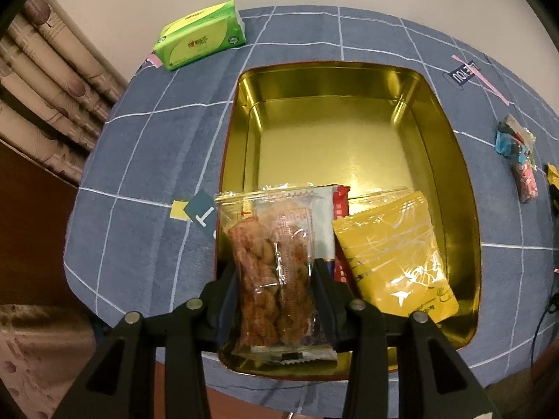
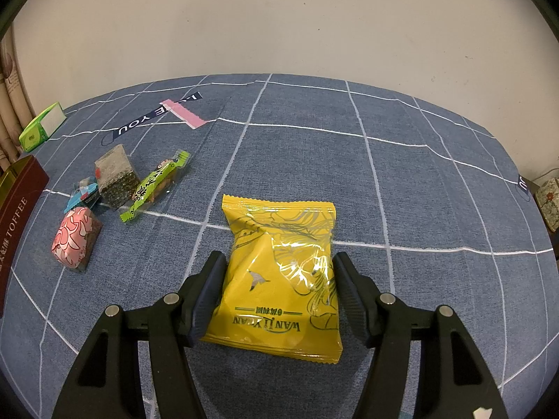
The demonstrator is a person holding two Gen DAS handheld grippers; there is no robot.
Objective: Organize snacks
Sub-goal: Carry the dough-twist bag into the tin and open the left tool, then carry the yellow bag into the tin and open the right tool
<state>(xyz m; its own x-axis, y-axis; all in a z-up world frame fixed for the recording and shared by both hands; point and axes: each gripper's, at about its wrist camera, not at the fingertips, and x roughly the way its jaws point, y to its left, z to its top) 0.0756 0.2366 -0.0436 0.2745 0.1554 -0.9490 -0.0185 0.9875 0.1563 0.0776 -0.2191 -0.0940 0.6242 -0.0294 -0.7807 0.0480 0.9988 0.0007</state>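
your left gripper clenches the clear pack over the tin; your right gripper stands released, straddling the yellow bag lying lengthwise between its fingers.

One gold tin; two yellow packets; one clear snack bag; one tissue pack; four small sweets.

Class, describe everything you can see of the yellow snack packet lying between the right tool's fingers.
The yellow foil snack packet is a glossy pillow pouch with crimped end seals, silver line drawings, a small silver bird and green "WAN LI YUAN" lettering. It looks sealed and puffed, lying flat on the blue grid-patterned tablecloth. The right tool straddles it with its jaws open; whether the fingers touch its sides is unclear.
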